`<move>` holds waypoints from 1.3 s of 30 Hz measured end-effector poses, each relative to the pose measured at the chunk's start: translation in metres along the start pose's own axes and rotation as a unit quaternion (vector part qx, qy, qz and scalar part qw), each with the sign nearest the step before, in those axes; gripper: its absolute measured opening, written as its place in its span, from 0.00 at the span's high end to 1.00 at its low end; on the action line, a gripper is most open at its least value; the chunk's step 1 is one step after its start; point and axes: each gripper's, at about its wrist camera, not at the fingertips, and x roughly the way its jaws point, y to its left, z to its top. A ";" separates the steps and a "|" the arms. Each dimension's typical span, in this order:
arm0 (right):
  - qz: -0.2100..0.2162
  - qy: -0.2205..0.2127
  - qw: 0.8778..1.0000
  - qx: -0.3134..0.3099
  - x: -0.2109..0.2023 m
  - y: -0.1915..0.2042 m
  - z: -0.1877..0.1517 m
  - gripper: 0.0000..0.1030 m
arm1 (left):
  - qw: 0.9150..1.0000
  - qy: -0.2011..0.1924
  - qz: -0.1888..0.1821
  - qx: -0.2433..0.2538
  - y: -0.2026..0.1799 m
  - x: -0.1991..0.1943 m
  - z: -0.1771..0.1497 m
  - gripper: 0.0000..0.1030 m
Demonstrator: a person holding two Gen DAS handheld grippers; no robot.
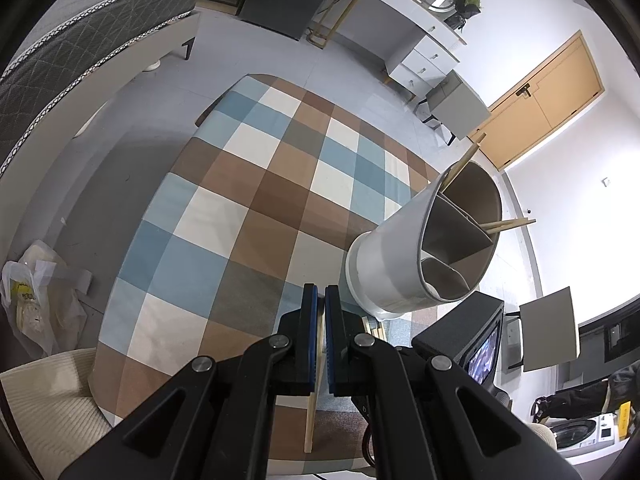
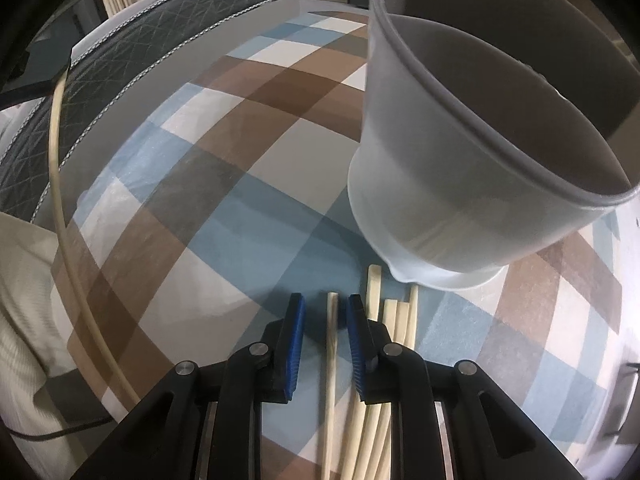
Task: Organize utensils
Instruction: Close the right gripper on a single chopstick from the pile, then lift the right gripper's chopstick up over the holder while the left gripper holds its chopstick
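I am holding one chopstick (image 1: 313, 412) pinched in my closed left gripper (image 1: 321, 300), ready for the divided holder (image 1: 384, 264) on the checked counter (image 1: 224, 216), while straddling another chopstick (image 2: 331, 344) with my parted right gripper (image 2: 326, 312), its pads apparently not yet pressing.

Grey tiled floor (image 1: 132, 152), white walls (image 1: 560, 8), wooden door (image 1: 548, 100), possibly a bed (image 1: 80, 40)
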 end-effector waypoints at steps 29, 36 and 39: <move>0.023 -0.307 0.933 0.187 -0.159 -0.048 -0.060 0.96 | 0.992 -0.036 0.037 0.112 -0.056 -0.021 -0.028 1.00; 0.013 -0.347 0.919 0.185 -0.185 -0.047 -0.067 0.96 | 0.986 -0.037 0.070 0.145 -0.075 -0.031 -0.033 1.00; 0.006 -0.359 0.916 0.181 -0.190 -0.046 -0.070 0.96 | 0.983 -0.038 0.077 0.161 -0.081 -0.034 -0.034 1.00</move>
